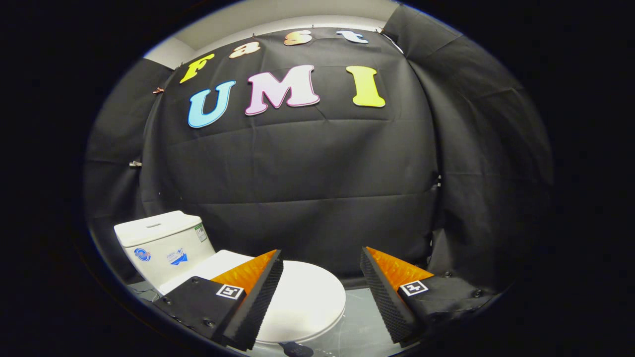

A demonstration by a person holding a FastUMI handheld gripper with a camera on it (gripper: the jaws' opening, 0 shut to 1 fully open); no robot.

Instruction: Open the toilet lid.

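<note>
White toilet [208,267] sitting in the lower left of the frame, low against the black cloth wall [307,188]. Its tank [161,245] is standing furthest left — boxy, with a flat cover and small stickers on the front and side, too small to make out. Going right, the toilet lid [302,300] is lying down flat and closed over the bowl: a smooth, glossy white oval, its rounded front edge pointing toward lower centre. The hinge end is hiding behind the left finger.

Gripper [321,297] is hovering above the toilet with fingers spread wide apart, gripping nothing. Left finger [248,302] is overlapping the lid's rear-left part in the picture; contact cannot be told. Most of the lid is showing in the gap between the two fingers. Right finger [392,302] is sitting right of the lid — over the pale grey floor [362,322], clear of the lid's edge.
</note>
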